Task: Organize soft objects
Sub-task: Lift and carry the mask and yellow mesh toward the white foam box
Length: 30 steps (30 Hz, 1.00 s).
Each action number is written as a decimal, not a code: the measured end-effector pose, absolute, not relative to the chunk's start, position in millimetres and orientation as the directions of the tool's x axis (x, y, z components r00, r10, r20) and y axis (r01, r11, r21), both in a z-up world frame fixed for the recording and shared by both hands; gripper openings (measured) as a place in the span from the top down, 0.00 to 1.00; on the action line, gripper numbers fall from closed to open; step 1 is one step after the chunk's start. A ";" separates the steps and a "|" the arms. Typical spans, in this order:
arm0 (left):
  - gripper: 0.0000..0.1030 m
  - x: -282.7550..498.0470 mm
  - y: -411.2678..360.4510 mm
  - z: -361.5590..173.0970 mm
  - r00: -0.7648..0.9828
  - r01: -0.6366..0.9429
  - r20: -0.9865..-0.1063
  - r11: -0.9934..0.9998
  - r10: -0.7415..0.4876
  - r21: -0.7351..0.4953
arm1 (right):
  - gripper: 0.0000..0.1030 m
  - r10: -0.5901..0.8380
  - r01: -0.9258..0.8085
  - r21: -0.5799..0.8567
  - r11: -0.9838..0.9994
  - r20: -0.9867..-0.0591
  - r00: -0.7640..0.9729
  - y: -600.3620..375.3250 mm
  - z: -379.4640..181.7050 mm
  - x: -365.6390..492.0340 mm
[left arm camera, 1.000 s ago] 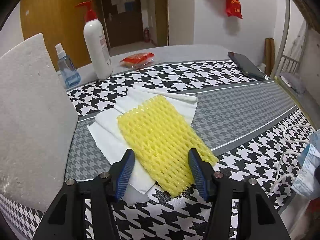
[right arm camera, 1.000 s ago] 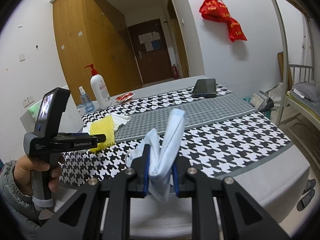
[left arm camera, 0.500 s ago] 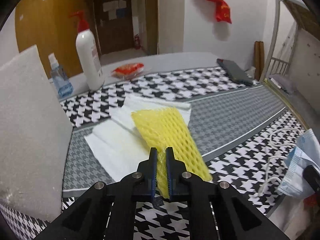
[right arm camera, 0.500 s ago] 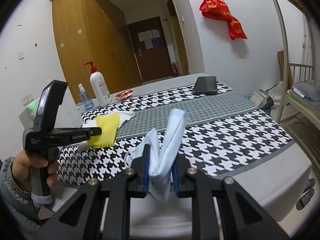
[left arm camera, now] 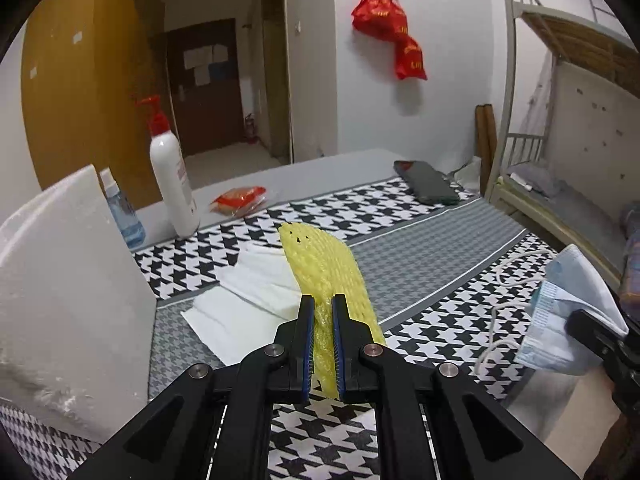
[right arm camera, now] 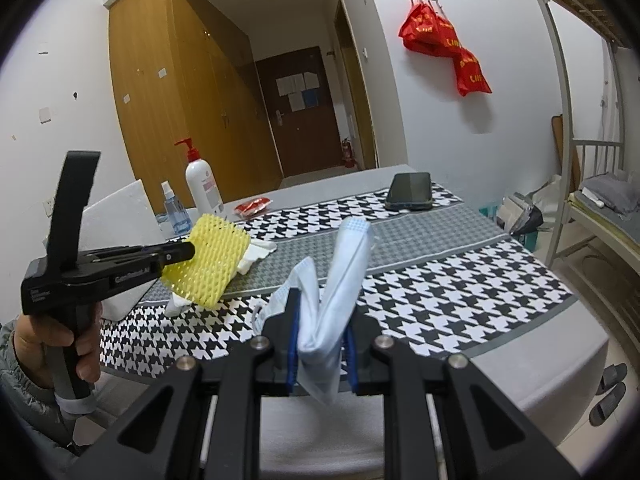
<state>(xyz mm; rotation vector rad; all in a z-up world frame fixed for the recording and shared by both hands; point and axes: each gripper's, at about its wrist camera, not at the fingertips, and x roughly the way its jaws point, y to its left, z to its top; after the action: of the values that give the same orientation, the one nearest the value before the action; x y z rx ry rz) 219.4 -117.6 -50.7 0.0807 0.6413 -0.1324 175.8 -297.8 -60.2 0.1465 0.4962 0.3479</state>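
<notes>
My left gripper (left arm camera: 321,312) is shut on the yellow foam net (left arm camera: 324,268) and holds it lifted above the table; the net also shows in the right wrist view (right arm camera: 210,262), hanging from the left gripper (right arm camera: 188,252). White tissue sheets (left arm camera: 240,300) lie on the table under it. My right gripper (right arm camera: 320,320) is shut on a light blue face mask (right arm camera: 336,272), held above the table's front edge. The mask shows at the right of the left wrist view (left arm camera: 560,320).
A white foam block (left arm camera: 68,300) stands at the left. A pump bottle (left arm camera: 172,176), a small blue spray bottle (left arm camera: 120,208), a red packet (left arm camera: 240,198) and a phone (left arm camera: 428,188) sit at the back of the houndstooth tablecloth (left arm camera: 440,320). A bunk bed frame (left arm camera: 560,160) is at the right.
My left gripper closed on the yellow foam net and lifted it off the tissue sheets. The right gripper kept holding the mask in place.
</notes>
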 end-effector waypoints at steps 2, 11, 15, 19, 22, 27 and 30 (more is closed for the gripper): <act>0.91 213.6 -116.9 -46.9 0.801 0.155 -0.589 0.987 -0.103 0.039 | 0.79 0.363 -0.294 0.219 0.930 -0.434 0.825 -296.1 -57.5 173.6; 0.91 183.3 -105.5 -26.9 0.847 0.155 -0.522 0.985 -0.096 0.070 | 0.78 0.396 -0.342 0.202 0.918 -0.406 0.824 -279.9 -44.5 167.4; 0.91 171.2 -95.2 -17.2 0.865 0.130 -0.496 0.989 -0.078 0.073 | 0.78 0.419 -0.371 0.195 0.908 -0.396 0.817 -270.3 -38.1 167.8; 0.91 157.8 -83.5 -10.9 0.876 0.095 -0.479 0.993 -0.047 0.076 | 0.78 0.451 -0.411 0.185 0.893 -0.384 0.806 -259.2 -33.1 167.0; 0.91 149.4 -75.8 -7.8 0.882 0.073 -0.470 0.995 -0.029 0.074 | 0.78 0.478 -0.444 0.178 0.878 -0.378 0.793 -248.9 -30.4 165.1; 0.91 135.9 -59.4 -1.4 0.893 0.042 -0.451 0.997 -0.007 0.068 | 0.78 0.515 -0.486 0.177 0.856 -0.367 0.775 -232.2 -26.8 163.6; 0.91 127.7 -48.8 0.1 0.898 0.028 -0.440 0.998 0.003 0.065 | 0.78 0.530 -0.506 0.167 0.846 -0.359 0.768 -219.9 -23.0 159.7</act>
<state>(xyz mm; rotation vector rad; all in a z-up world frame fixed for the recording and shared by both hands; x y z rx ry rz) 127.7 -48.8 0.1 0.0701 0.4560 -0.0129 159.7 -219.9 -23.0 0.0616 0.4077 0.5621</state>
